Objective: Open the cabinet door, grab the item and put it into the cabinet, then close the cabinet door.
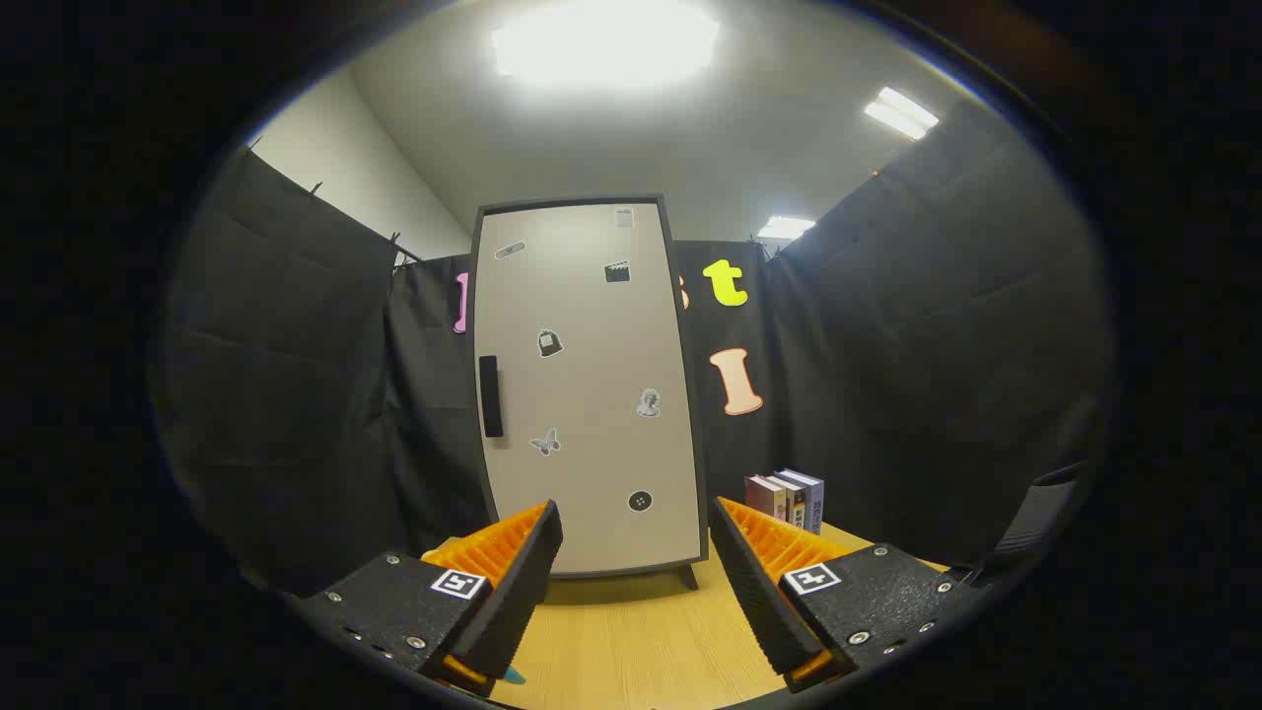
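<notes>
A tall cabinet [582,394] stands on the wooden table [641,631], straight ahead of the fingers. Its pale grey door is shut, carries several small stickers and has a dark vertical handle [490,396] near its left edge. My gripper [636,523] is open with nothing between its fingers, held back from the door and well below the handle. A few upright books [786,498] stand on the table to the right of the cabinet, beyond the right finger. A small teal thing [515,674] peeks out under the left finger; I cannot tell what it is.
Black cloth walls close the booth behind and on both sides of the cabinet. A dark curved object [1035,518] sits at the far right beside the table. Bare tabletop lies between the fingers and the cabinet's base.
</notes>
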A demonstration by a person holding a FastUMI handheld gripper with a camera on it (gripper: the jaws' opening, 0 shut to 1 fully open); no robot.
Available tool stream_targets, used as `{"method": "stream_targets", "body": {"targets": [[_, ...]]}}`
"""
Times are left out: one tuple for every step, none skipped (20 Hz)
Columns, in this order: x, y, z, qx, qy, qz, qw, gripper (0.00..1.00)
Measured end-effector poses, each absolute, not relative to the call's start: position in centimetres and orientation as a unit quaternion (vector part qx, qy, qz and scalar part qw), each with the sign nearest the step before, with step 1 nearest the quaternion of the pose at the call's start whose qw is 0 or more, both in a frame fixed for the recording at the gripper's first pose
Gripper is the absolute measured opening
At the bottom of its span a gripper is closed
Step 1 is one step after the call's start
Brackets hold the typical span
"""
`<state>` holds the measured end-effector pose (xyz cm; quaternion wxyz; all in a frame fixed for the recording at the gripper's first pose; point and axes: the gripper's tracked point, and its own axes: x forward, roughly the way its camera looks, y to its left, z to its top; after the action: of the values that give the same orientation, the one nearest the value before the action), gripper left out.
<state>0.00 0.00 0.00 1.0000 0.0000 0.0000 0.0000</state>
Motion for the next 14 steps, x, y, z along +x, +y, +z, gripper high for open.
{"method": "stream_targets", "body": {"targets": [[0.0, -0.04, -0.07, 0.0, 0.002, 0.0, 1.0, 0.94], [0.01, -0.13, -0.19, 0.001, 0.003, 0.0, 1.0, 0.94], [-0.14, -0.14, -0.28, 0.003, 0.005, 0.0, 1.0, 0.94], [-0.13, -0.2, -0.4, 0.005, 0.007, -0.001, 1.0, 0.94], [-0.1, -0.26, -0.41, 0.007, 0.009, -0.001, 1.0, 0.94], [-0.12, -0.24, -0.47, 0.009, 0.01, 0.0, 1.0, 0.94], [-0.12, -0.18, -0.42, 0.01, 0.011, 0.001, 1.0, 0.94], [-0.18, -0.15, -0.41, 0.008, 0.011, 0.002, 1.0, 0.94], [-0.23, -0.24, -0.37, 0.007, 0.011, 0.001, 1.0, 0.94], [-0.23, -0.36, -0.44, 0.006, 0.011, 0.0, 1.0, 0.94], [-0.24, -0.31, -0.42, 0.007, 0.01, 0.001, 1.0, 0.94], [-0.15, -0.23, -0.46, 0.007, 0.01, 0.002, 1.0, 0.94], [-0.11, -0.12, -0.58, 0.007, 0.01, 0.003, 1.0, 0.94], [-0.12, 0.09, -0.58, 0.006, 0.011, 0.006, 1.0, 0.94]]}}
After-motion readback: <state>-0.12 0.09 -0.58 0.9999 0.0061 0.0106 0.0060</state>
